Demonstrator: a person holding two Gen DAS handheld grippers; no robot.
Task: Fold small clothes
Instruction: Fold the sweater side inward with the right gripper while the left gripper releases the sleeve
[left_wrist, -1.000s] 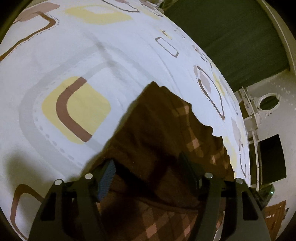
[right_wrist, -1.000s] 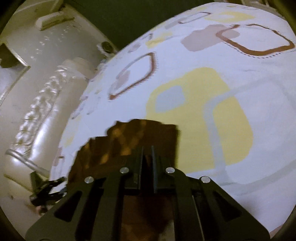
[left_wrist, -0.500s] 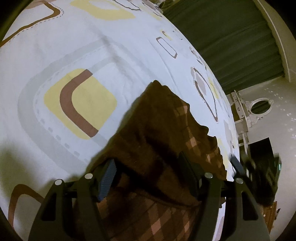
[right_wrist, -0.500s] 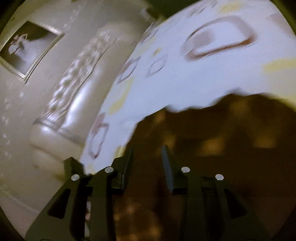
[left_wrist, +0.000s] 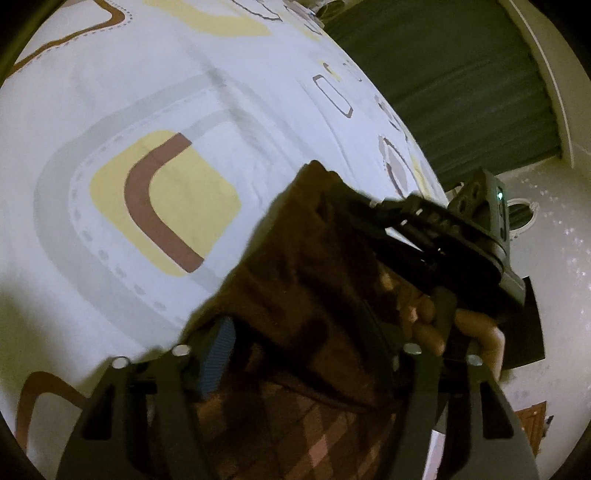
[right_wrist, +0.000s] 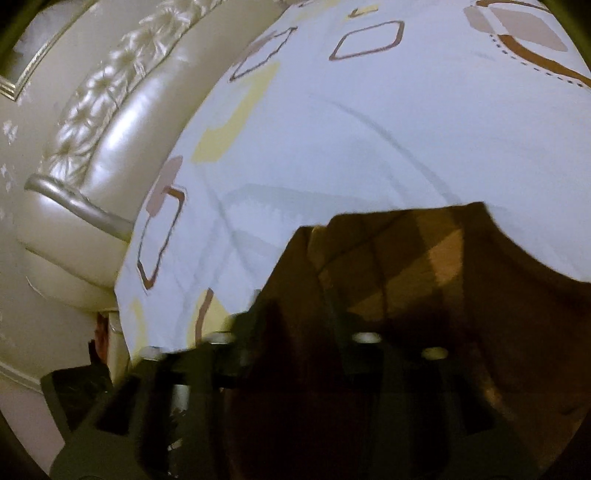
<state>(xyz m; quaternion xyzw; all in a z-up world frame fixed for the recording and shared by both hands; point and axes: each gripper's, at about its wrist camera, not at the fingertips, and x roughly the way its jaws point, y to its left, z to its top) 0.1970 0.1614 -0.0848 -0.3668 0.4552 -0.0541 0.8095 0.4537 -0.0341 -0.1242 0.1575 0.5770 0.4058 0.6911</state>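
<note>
A brown checked garment (left_wrist: 295, 280) lies bunched on the bed sheet (left_wrist: 155, 92). My left gripper (left_wrist: 295, 325) straddles its near part. Its jaws are closing with cloth between them, and the blue pad (left_wrist: 218, 354) shows beside the fabric. My right gripper (left_wrist: 334, 194) reaches in from the right across the garment's far edge, with a person's hand (left_wrist: 428, 328) behind it. In the blurred right wrist view the dark cloth (right_wrist: 424, 266) rises between and over the right gripper (right_wrist: 299, 310), which looks shut on it.
The white sheet with yellow and brown shapes covers the whole bed. A cream tufted headboard (right_wrist: 92, 122) runs along its left edge in the right wrist view. A dark green curtain (left_wrist: 461, 92) hangs past the bed's far side.
The right gripper swept sideways over the garment into the left wrist view; its jaws opened midway, then closed. The left fingers have drawn closer together around the cloth.
</note>
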